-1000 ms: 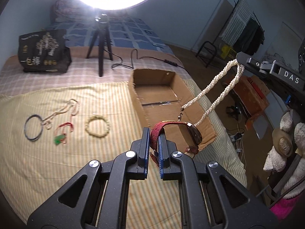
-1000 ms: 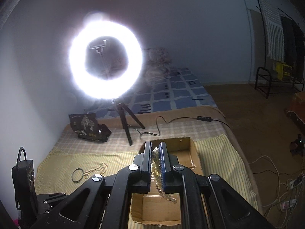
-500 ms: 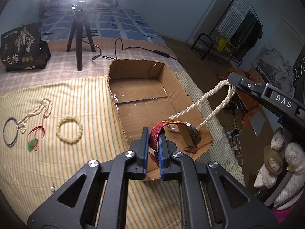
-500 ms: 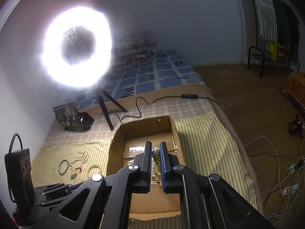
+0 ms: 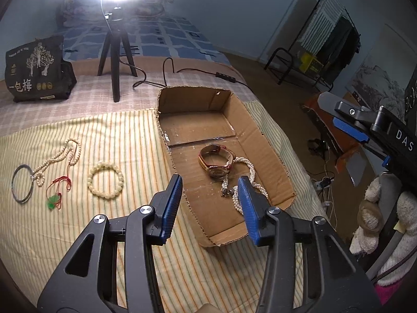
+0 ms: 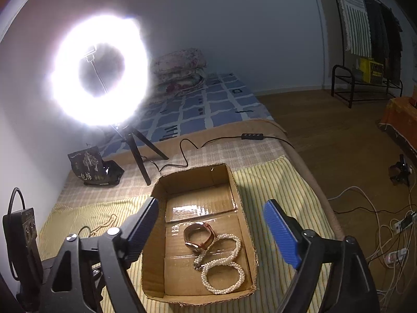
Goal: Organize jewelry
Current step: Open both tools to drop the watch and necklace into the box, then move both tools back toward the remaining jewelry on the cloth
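Note:
A shallow cardboard box (image 5: 271, 154) (image 6: 241, 200) lies on the striped bedcover. In it lie a red-strapped watch (image 5: 216, 160) (image 6: 199, 237) and a thick pearl necklace (image 5: 250, 180) (image 6: 224, 268), touching each other. My left gripper (image 5: 209, 203) is open and empty above the box's near left edge. My right gripper (image 6: 213, 232) is open and empty above the box; it also shows in the left wrist view (image 5: 350, 126) at the right. Left of the box lie a pale bead bracelet (image 5: 105, 182), a thin pearl necklace (image 5: 58, 157), a metal bangle (image 5: 22, 182) and a red-cord green pendant (image 5: 56, 195).
A ring light on a black tripod (image 5: 114, 60) (image 6: 135, 148) stands behind the box, its cable (image 5: 198, 71) running right. A black printed bag (image 5: 36, 70) stands at the back left. The bed edge drops off right of the box to a floor with cables (image 6: 385, 234).
Both grippers have opened. The watch left my left gripper and the thick pearl necklace left my right gripper; both now lie in the box.

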A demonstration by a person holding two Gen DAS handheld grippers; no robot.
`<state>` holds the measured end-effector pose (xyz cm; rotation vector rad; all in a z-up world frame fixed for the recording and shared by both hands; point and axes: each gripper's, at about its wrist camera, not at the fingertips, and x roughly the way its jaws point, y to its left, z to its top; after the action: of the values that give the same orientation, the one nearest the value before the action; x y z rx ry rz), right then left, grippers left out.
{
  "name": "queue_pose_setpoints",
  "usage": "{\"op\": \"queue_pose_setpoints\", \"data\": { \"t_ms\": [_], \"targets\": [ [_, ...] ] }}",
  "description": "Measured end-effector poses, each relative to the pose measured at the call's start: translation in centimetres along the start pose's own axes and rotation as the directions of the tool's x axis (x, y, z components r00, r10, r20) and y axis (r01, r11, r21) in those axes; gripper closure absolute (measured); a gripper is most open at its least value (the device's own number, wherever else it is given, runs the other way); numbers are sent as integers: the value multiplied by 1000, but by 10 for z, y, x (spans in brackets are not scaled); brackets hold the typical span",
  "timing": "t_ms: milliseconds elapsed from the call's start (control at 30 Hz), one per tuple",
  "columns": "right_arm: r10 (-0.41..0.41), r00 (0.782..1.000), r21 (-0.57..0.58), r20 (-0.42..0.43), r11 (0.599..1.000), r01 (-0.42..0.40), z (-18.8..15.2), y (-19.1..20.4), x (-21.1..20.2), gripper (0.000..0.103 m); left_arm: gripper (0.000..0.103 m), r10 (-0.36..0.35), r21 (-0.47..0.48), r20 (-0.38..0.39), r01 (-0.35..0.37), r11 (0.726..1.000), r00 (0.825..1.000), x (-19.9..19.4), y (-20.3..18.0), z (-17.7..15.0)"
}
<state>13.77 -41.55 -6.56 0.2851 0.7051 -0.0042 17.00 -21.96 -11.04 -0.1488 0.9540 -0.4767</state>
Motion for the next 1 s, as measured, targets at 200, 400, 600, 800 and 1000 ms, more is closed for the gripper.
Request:
{"op": "queue_pose_setpoints", "data": {
  "t_ms": [200,400,600,800,1000],
  "targets": [
    [0,1000,-8,0,1000,0,0,8,0,10,58,22,6,8,-22,1000,1000,-9,9,-3],
    [-1,1000,-40,-3,999,0,-1,22,-1,5,58,61,4,21,-61,998,998,-20,27,-4],
    [11,1000,-98,-8,995,-12,-6,45,0,0,58,103,-23,41,-102,995,994,-36,58,-3],
    [45,999,-161,-22,986,-48,-14,74,4,0,58,140,-57,50,-137,989,989,-54,94,-4],
    [88,995,-236,-39,967,-95,-29,107,7,0,58,178,-109,51,-172,979,983,-74,139,-7]
  ]
}}
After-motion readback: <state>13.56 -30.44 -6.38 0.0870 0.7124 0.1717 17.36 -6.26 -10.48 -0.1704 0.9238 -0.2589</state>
